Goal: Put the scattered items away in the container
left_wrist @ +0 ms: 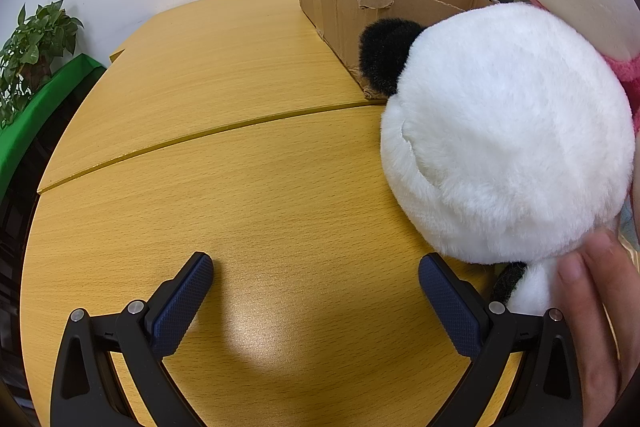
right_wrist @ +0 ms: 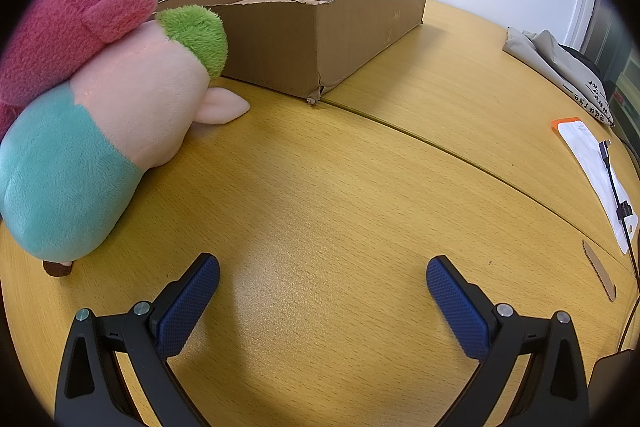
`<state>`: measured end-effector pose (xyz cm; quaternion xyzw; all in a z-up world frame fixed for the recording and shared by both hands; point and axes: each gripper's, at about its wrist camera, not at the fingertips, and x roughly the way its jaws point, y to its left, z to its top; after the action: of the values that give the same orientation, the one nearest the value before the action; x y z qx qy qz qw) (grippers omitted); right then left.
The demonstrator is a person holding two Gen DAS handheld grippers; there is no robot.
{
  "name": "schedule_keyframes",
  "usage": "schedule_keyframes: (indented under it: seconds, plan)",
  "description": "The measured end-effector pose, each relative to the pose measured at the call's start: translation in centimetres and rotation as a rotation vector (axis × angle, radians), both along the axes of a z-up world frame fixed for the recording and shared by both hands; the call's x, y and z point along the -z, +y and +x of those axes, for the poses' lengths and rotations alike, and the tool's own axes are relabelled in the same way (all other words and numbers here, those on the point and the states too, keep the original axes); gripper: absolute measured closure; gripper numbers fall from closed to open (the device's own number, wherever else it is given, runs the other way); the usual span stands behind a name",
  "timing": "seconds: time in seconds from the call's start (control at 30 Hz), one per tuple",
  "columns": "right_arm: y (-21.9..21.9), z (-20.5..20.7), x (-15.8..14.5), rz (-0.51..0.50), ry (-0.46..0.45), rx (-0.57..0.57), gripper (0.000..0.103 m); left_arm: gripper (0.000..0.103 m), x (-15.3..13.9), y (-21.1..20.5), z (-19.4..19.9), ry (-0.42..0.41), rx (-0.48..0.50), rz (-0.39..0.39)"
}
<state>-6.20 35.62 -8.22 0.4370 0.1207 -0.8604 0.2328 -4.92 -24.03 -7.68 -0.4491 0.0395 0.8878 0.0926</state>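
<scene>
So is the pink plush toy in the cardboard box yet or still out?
Out. The pink plush toy leans on the teal and peach plush on the table, in front of the cardboard box.

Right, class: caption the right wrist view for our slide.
Open right gripper over table; plush toys left, cardboard box behind.

Readable text — almost none

Dark printed characters run along the grey fabric bag (right_wrist: pixel 560 67) at two o'clock — too small to read.

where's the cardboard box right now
The cardboard box sits on the wooden table against the white wall, ahead of both open grippers. In the right wrist view it is upper centre, just behind the green-haired plush; in the left, behind the panda plush.
</scene>
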Motion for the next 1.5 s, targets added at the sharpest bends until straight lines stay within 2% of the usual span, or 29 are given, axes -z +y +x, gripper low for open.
schedule_keyframes:
  seconds: [0.2, 0.5, 0.63, 0.77, 0.87, 0.97, 1.13, 1.27, 1.37, 1.43, 1.5]
  plan:
    - [0.0, 0.0, 0.0, 0.0, 0.0, 0.001, 0.0, 0.0, 0.0, 0.0, 0.0, 0.0, 0.0, 0.0]
    - [-0.4, -0.2, 0.0, 0.003, 0.0, 0.104, 0.0, 0.0, 0.0, 0.0, -0.2, -0.001, 0.001, 0.0]
    - [-0.7, 1.5, 0.1, 0.003, 0.0, 0.219, 0.0, 0.0, 0.0, 0.0, -0.2, -0.001, 0.001, 0.0]
    - [-1.3, 3.5, 0.1, 0.002, -0.001, 0.216, 0.0, 0.0, 0.0, 0.0, -0.2, -0.001, 0.001, -0.001]
    - [-1.4, 4.6, 0.1, 0.001, -0.001, 0.286, 0.0, 0.0, 0.0, 0.0, -0.2, -0.001, -0.001, -0.001]
    - [-1.4, 5.8, 0.1, 0.002, -0.001, 0.37, 0.0, 0.0, 0.0, 0.3, -0.2, -0.001, -0.038, -0.002]
    - [-2.1, 7.1, 0.0, 0.005, 0.0, 0.433, 0.0, 0.0, 0.0, 0.8, -0.1, -0.004, -0.095, -0.003]
    - [-2.8, 8.2, -0.2, 0.012, -0.01, 0.498, 0.0, 0.0, -0.2, 1.1, 1.0, -0.054, -0.123, -0.016]
    - [-4.3, 10.0, -0.7, 0.047, -0.011, 0.517, 0.0, 0.0, -0.2, 0.6, 3.6, 0.0, -0.24, -0.039]
    - [-5.4, 11.0, -1.8, 0.087, 0.04, 0.512, 0.0, 0.001, -2.1, 0.7, 5.9, 0.076, -0.295, -0.021]
    - [-6.8, 12.3, -3.8, 0.109, 0.103, 0.494, 0.0, 0.0, -4.8, 0.8, 8.4, 0.163, -0.309, 0.03]
